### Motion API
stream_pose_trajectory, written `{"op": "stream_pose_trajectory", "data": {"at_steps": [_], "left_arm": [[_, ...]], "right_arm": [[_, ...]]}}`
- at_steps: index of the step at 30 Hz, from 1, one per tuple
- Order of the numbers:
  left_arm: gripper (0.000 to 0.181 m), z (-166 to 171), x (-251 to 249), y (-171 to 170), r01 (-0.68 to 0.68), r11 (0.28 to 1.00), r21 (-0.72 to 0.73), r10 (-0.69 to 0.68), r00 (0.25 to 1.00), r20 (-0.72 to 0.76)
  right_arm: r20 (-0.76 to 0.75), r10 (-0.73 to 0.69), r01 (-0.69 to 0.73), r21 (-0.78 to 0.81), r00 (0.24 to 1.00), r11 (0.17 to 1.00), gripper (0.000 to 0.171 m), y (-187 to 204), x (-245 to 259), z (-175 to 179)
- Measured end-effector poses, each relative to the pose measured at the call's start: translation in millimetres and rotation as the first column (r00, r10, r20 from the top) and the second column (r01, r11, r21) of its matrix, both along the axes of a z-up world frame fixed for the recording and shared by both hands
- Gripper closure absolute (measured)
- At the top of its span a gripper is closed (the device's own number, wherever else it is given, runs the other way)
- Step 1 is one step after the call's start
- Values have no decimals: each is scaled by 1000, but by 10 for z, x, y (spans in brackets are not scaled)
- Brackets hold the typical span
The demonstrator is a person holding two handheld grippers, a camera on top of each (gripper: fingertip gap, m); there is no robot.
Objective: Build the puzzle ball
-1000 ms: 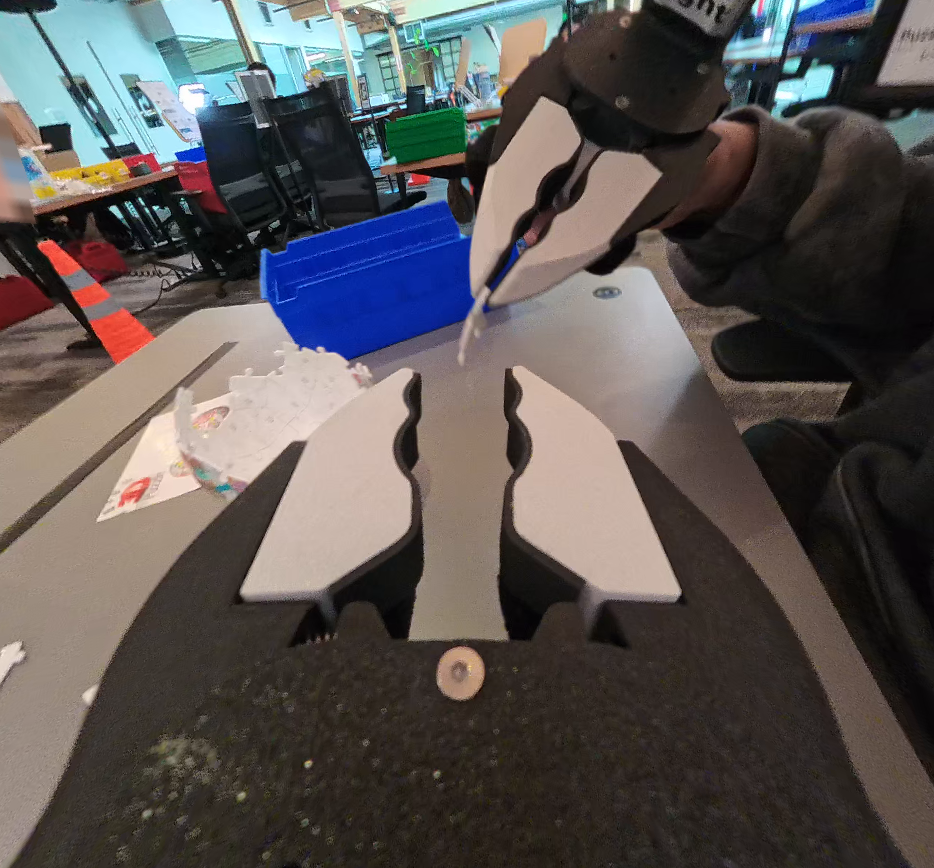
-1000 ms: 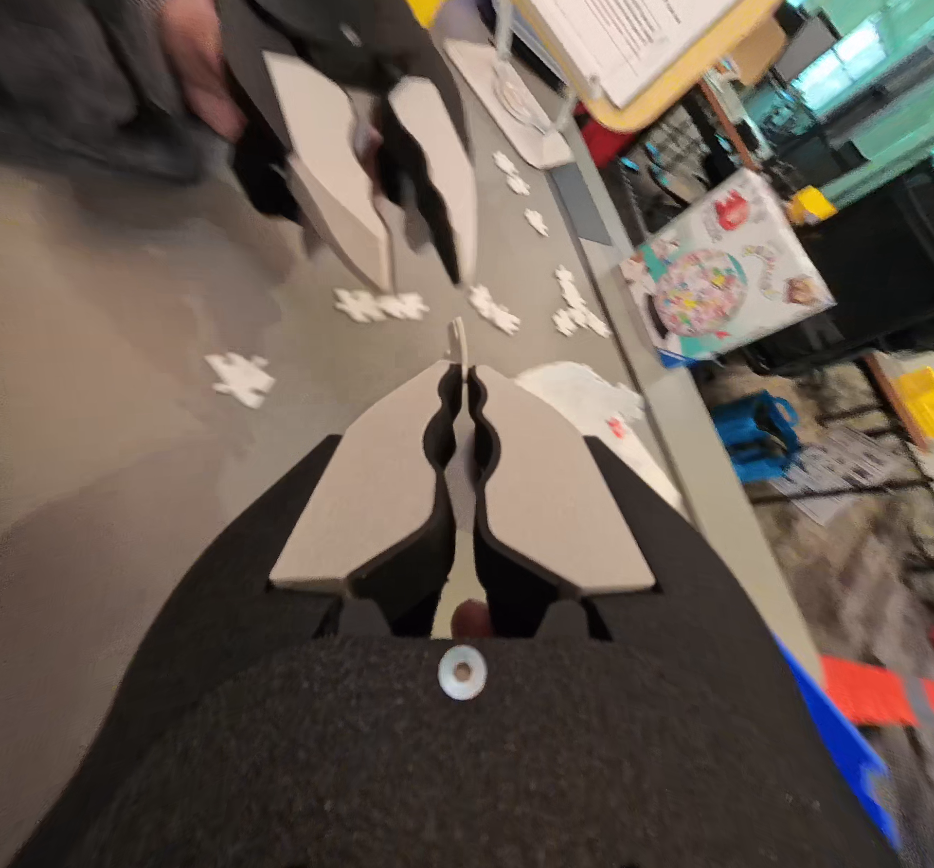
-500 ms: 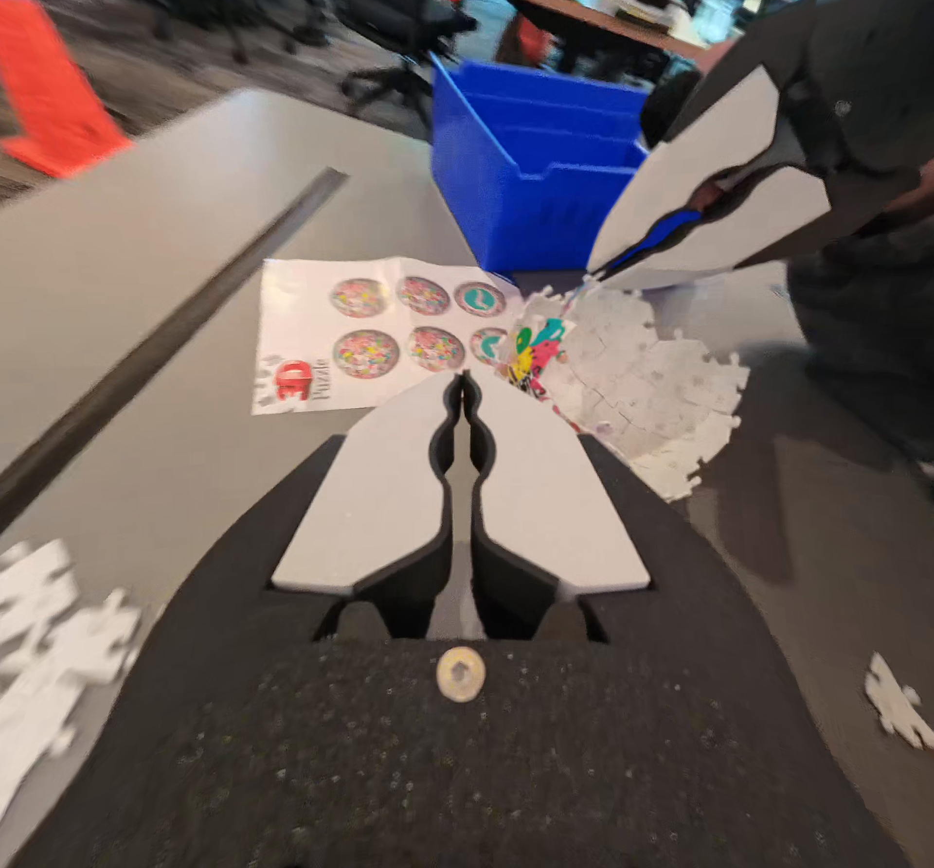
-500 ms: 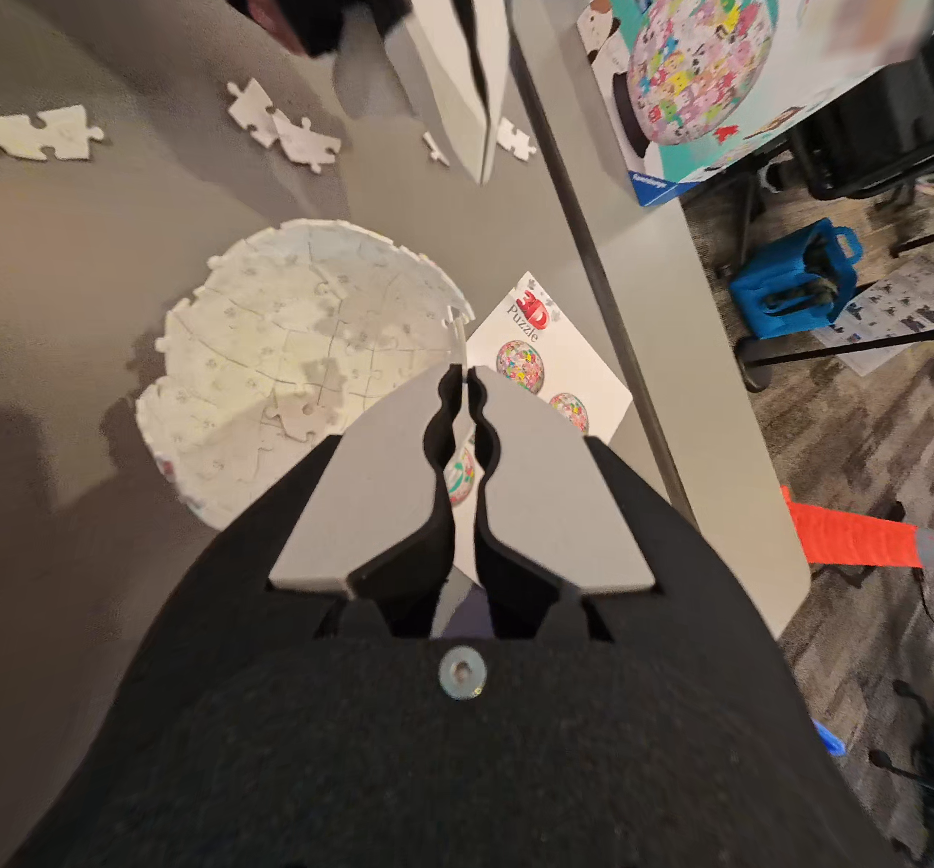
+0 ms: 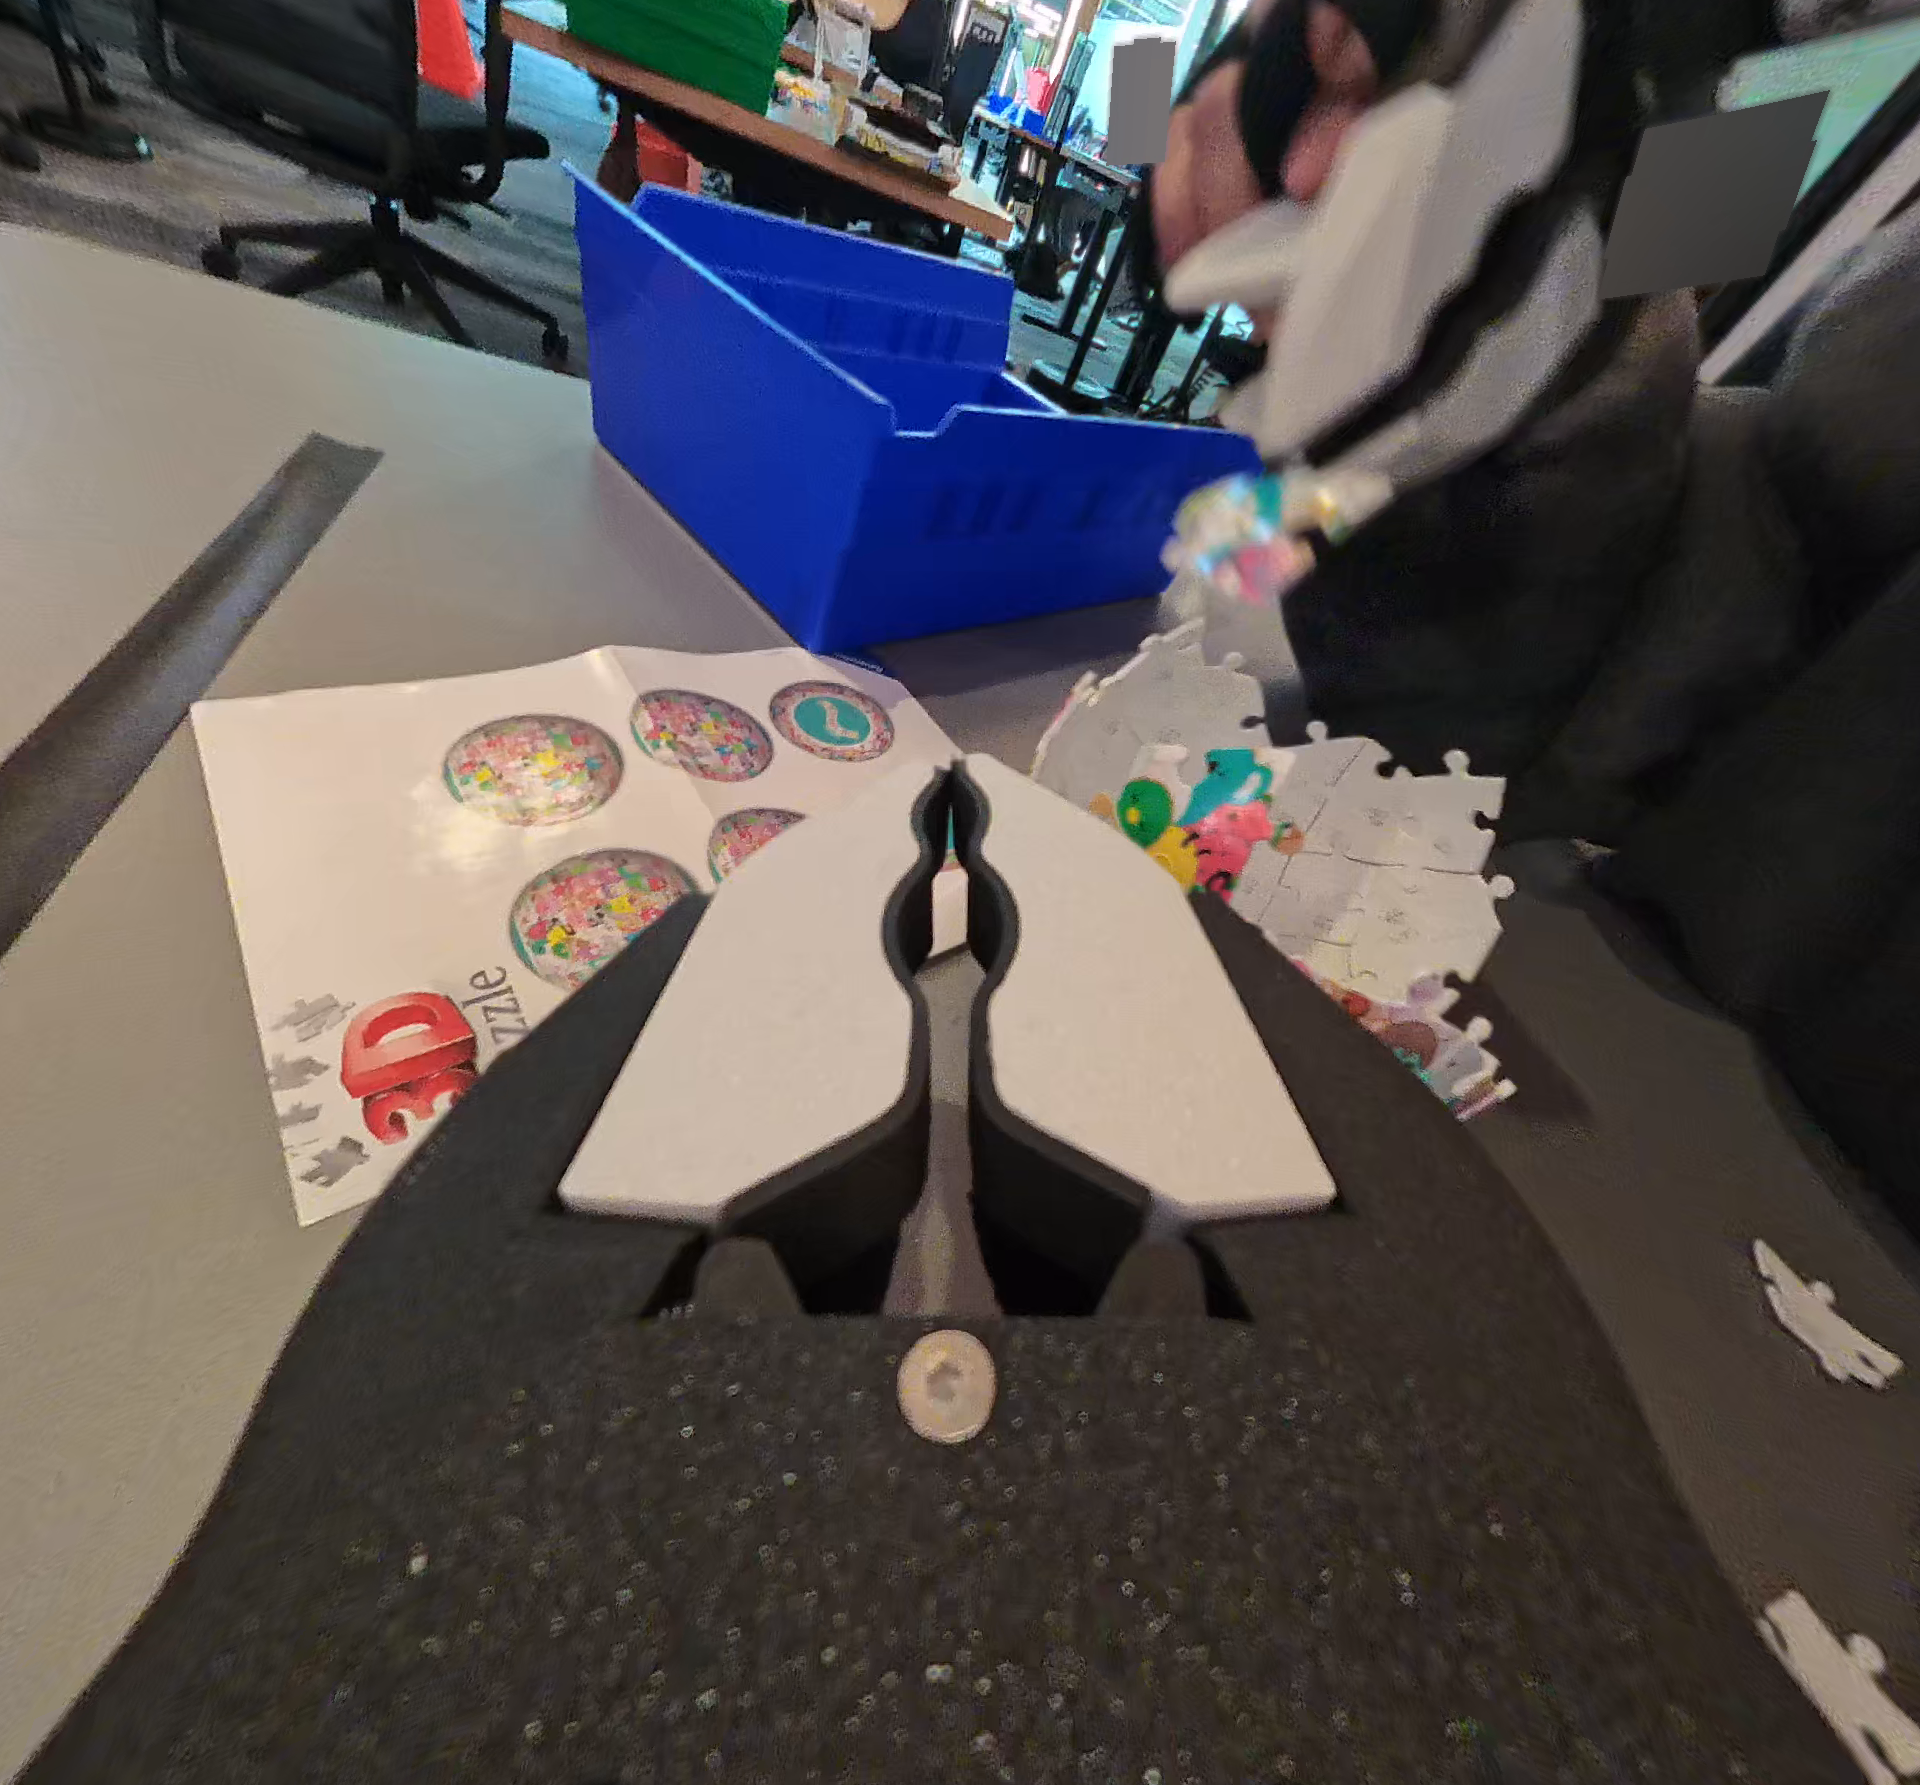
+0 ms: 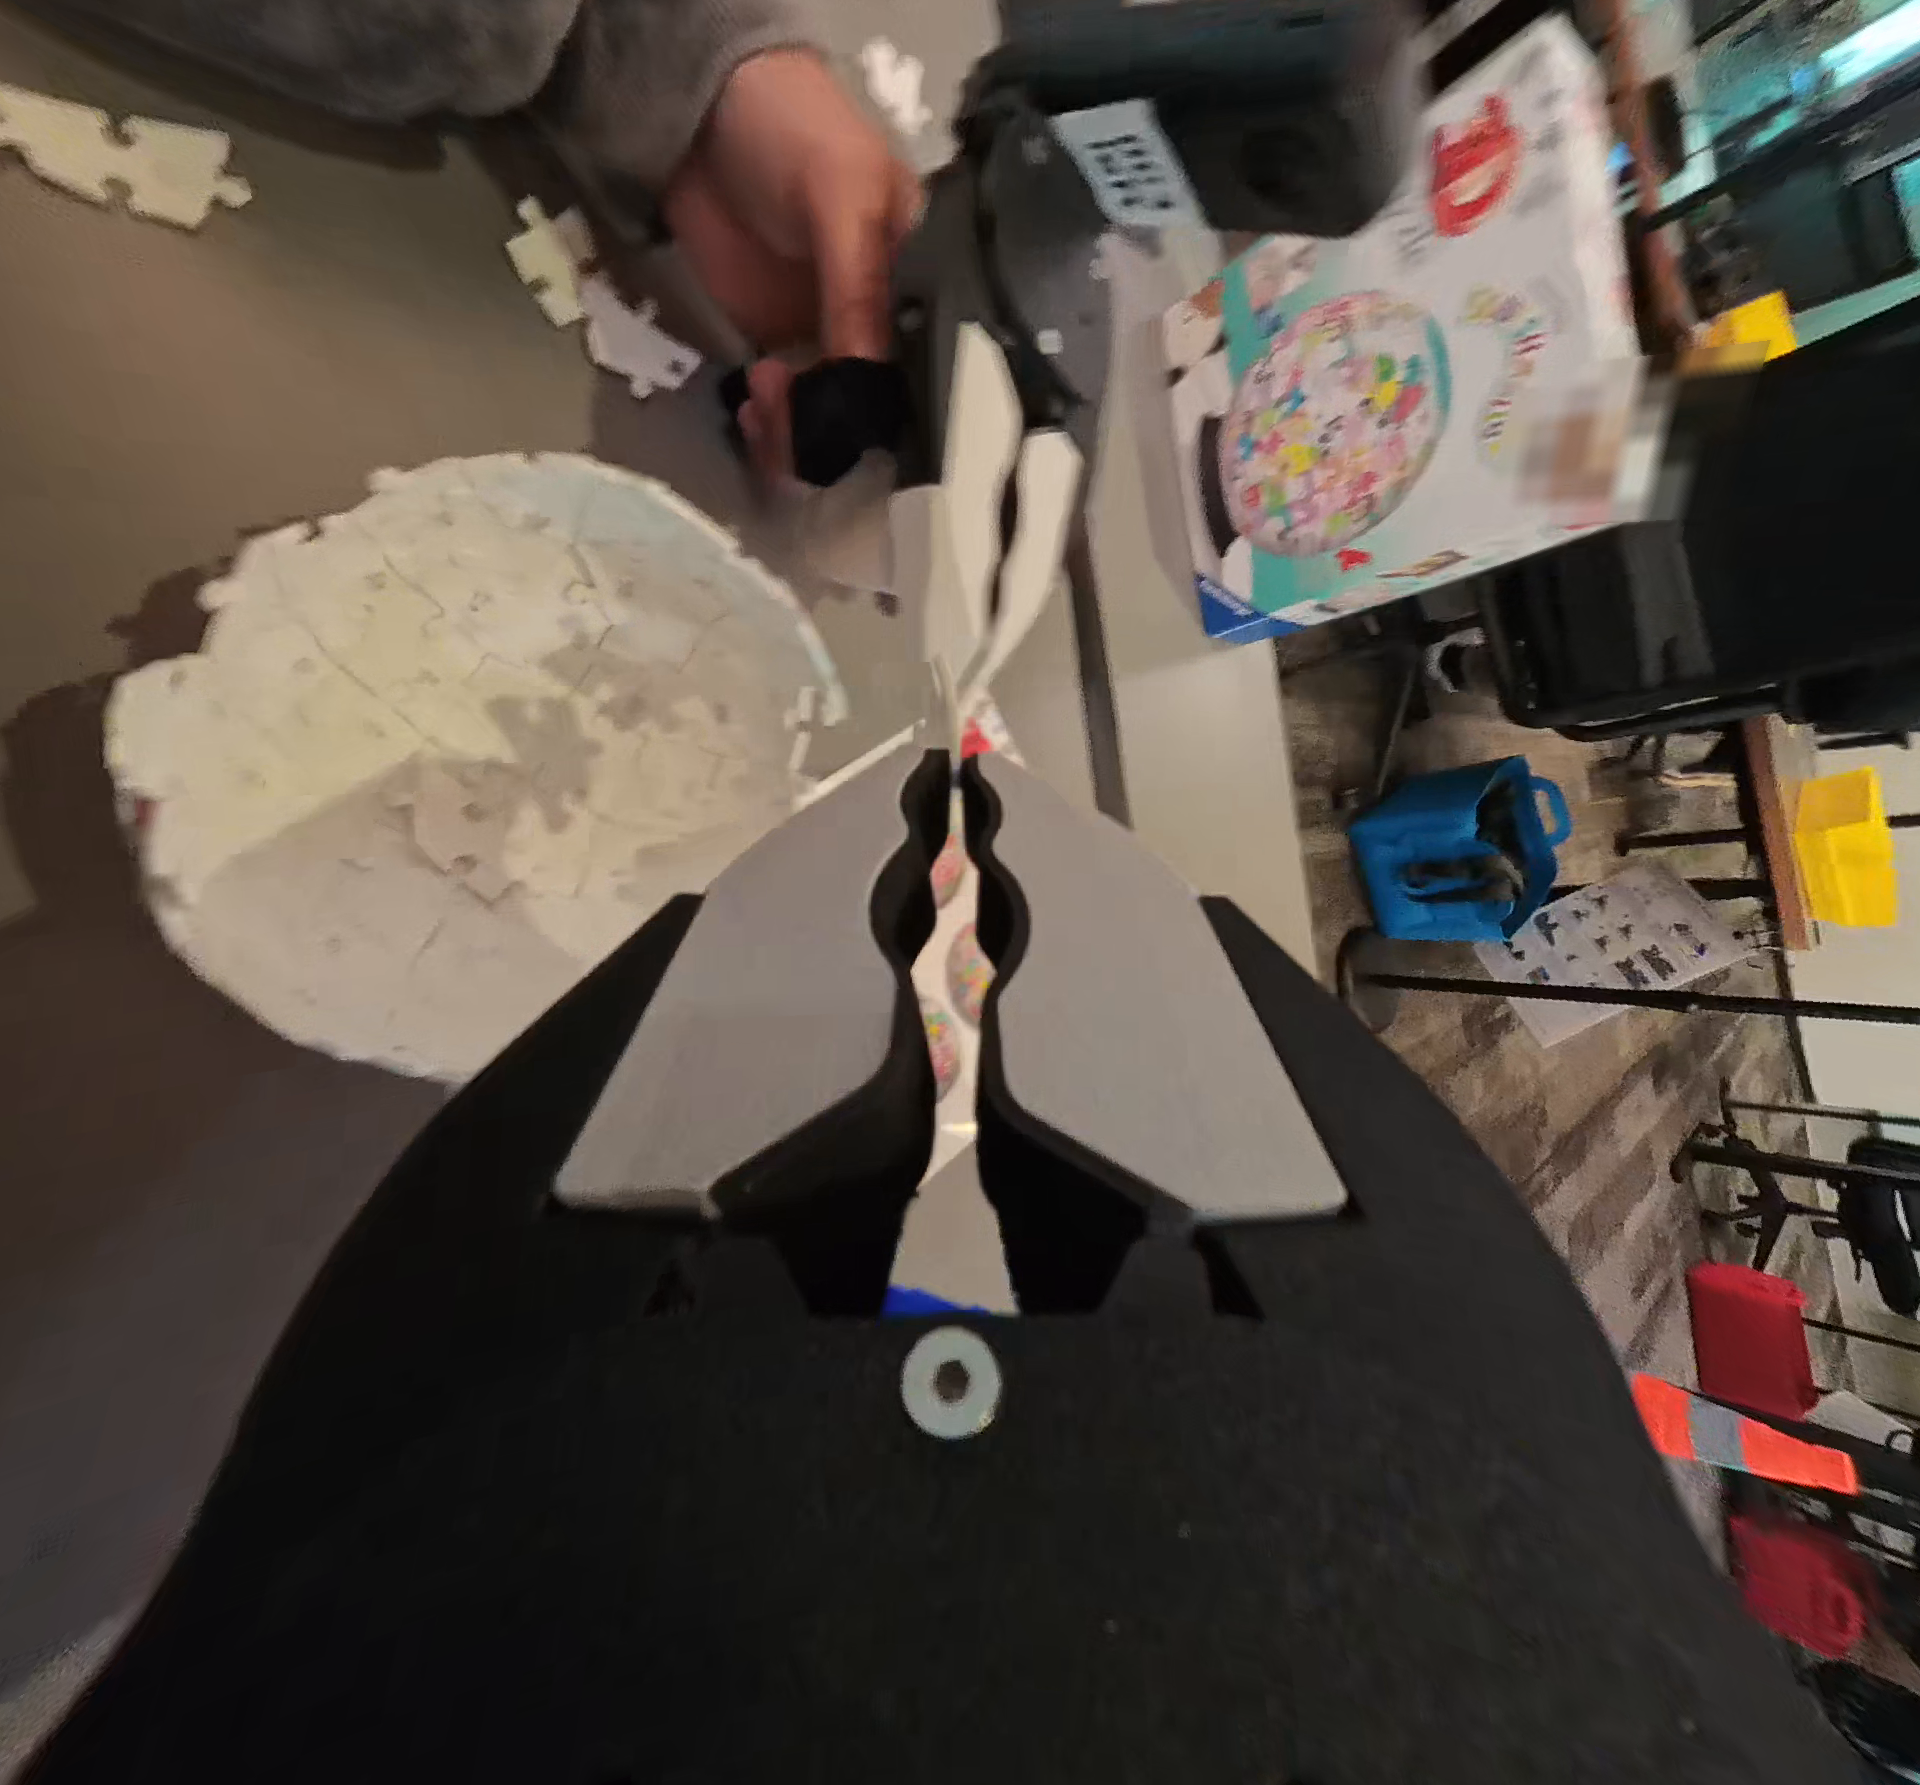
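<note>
The half-built puzzle ball (image 5: 1351,862) lies on the grey table as a white shell with a coloured patch, just right of my left gripper (image 5: 954,779), which is shut and empty above the instruction leaflet (image 5: 499,831). In the right wrist view the shell (image 6: 447,727) opens upward at the left. My right gripper (image 6: 954,764) is shut on a puzzle piece (image 6: 943,696) seen edge-on. In the left wrist view that gripper (image 5: 1283,468) hangs at upper right and holds the colourful piece (image 5: 1236,535) above the shell. The left gripper (image 6: 977,665) nearly meets it tip to tip.
A blue bin (image 5: 883,447) stands behind the leaflet. The puzzle box (image 6: 1382,447) lies beyond the table's edge. Loose white pieces lie on the table (image 5: 1818,1320) (image 6: 613,322). A person's hand (image 6: 800,208) holds the left gripper. Chairs and desks stand farther off.
My left gripper has shut and swung over to the leaflet beside the shell. My right gripper has carried the piece over the shell toward the left gripper's tips.
</note>
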State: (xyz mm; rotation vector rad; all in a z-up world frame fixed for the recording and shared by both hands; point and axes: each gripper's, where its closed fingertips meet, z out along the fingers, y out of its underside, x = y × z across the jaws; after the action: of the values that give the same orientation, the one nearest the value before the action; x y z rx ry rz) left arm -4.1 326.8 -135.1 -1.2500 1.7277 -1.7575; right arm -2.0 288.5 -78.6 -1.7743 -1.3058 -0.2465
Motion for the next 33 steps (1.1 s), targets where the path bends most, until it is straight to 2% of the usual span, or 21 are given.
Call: {"op": "stream_pose_trajectory", "data": {"at_steps": [3, 7, 13, 16, 23, 28, 33], "left_arm": [[181, 32, -47, -37, 5, 1000, -11, -4, 999, 35], [180, 56, -29, 31, -49, 998, -35, 51, 998, 45], [177, 36, -16, 25, -12, 997, -75, 13, 1000, 11], [177, 33, -17, 17, -11, 998, -68, 12, 1000, 13], [178, 37, 4, 66, -38, 995, -87, 39, 999, 8], [181, 12, 4, -2, -16, 998, -55, 16, 1000, 1], [181, -2, 19, -67, 12, 998, -54, -13, 1000, -10]], "right_arm": [[-91, 57, -54, 32, 994, 998, 169, 92, 39, -4], [-65, 63, -64, -15, 996, 998, 169, 145, 47, -301], [-96, 74, -83, -89, 993, 993, 169, 184, 60, -489], [-97, 124, -133, -87, 987, 987, 169, 180, 8, -476], [5, 193, -191, -137, 981, 972, 169, 237, 5, -487], [-67, 228, -236, -177, 971, 955, 169, 181, 7, -482], [-67, 305, -310, -101, 950, 945, 169, 208, 4, -443]]}}
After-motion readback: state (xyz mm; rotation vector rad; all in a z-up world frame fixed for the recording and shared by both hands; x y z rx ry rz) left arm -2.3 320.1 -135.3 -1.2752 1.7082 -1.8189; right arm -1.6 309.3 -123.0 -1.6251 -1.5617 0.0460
